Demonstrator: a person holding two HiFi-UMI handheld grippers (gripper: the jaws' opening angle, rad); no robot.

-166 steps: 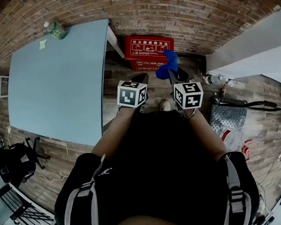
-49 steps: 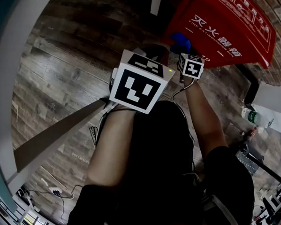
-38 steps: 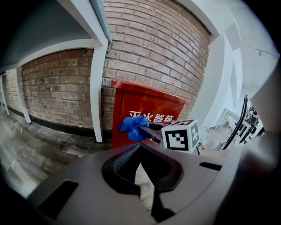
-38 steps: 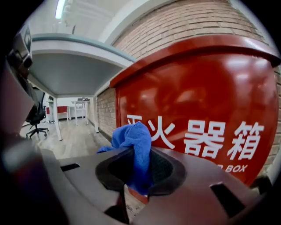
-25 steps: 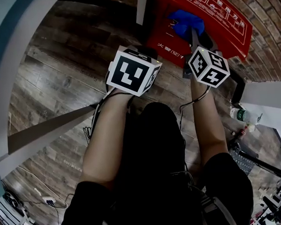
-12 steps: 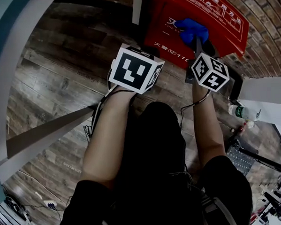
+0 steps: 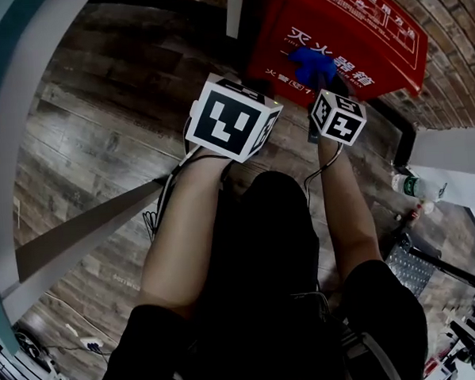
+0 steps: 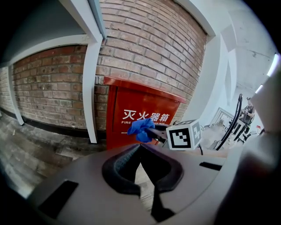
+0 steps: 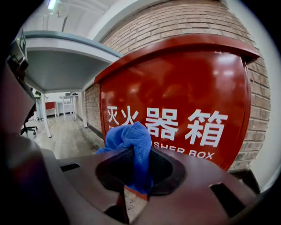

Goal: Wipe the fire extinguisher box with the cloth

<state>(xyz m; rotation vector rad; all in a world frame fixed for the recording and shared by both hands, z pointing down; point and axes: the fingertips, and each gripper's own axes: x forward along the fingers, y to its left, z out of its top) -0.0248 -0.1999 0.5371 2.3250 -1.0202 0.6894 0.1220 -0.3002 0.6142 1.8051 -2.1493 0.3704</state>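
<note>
The right gripper (image 9: 139, 154) squeezes the blue cloth (image 9: 128, 135) right by the red fire extinguisher box (image 9: 184, 88) front. The left gripper (image 8: 141, 148) is closed tight on nothing, near the box.

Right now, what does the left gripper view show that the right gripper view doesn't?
Only the left gripper view: the right gripper from outside with its marker cube, a white table leg, and the left gripper shut on nothing. Only the right gripper view: a distant office chair and the cloth close up, pinched between its own fingers. Both: the red fire extinguisher box, the blue cloth and the brick wall.
</note>
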